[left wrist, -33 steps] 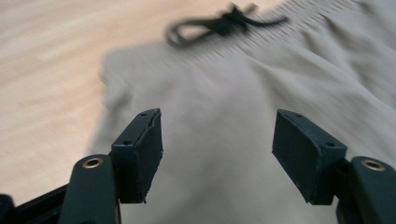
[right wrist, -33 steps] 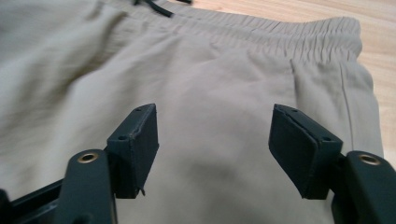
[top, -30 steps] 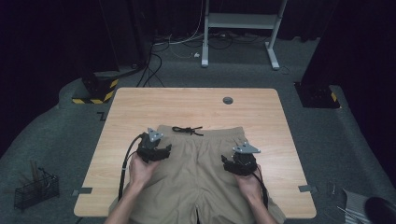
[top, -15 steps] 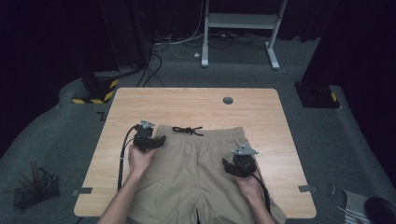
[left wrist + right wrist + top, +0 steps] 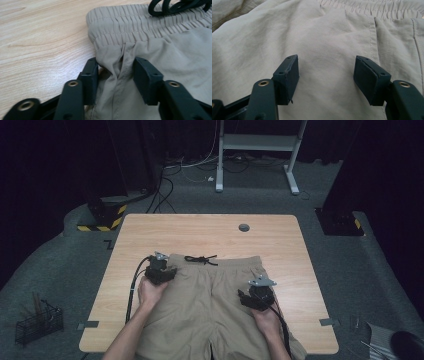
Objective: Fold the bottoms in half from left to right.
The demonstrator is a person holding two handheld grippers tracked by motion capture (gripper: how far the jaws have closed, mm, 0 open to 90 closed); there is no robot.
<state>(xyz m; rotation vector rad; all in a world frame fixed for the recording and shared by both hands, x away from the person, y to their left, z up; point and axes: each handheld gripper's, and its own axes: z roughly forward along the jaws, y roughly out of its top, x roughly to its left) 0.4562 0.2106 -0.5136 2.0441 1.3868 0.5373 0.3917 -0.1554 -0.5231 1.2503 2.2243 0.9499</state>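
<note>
Beige shorts (image 5: 210,305) lie flat on the wooden table (image 5: 200,232), waistband toward the far side, black drawstring (image 5: 201,259) at its middle. My left gripper (image 5: 161,269) rests at the waistband's left corner. In the left gripper view its jaws (image 5: 115,75) have just been closing and stand half apart, with a loose ridge of side-seam fabric (image 5: 117,72) puckered between them, below the gathered waistband (image 5: 140,22). My right gripper (image 5: 253,296) sits over the shorts' right half; its jaws (image 5: 327,75) are open, pads spread above smooth cloth (image 5: 327,45) beside a pocket seam.
A round grommet (image 5: 244,227) sits in the table's far middle. Bare wood lies left of the shorts (image 5: 37,37). On the floor are a wire basket (image 5: 37,322) at the left, a yellow-black base (image 5: 100,217), cables and a white desk frame (image 5: 260,142) behind.
My left gripper moved left and away to the waistband's left corner, dropped onto the cloth, and its jaws narrowed around a fold. The right gripper stayed about where it was.
</note>
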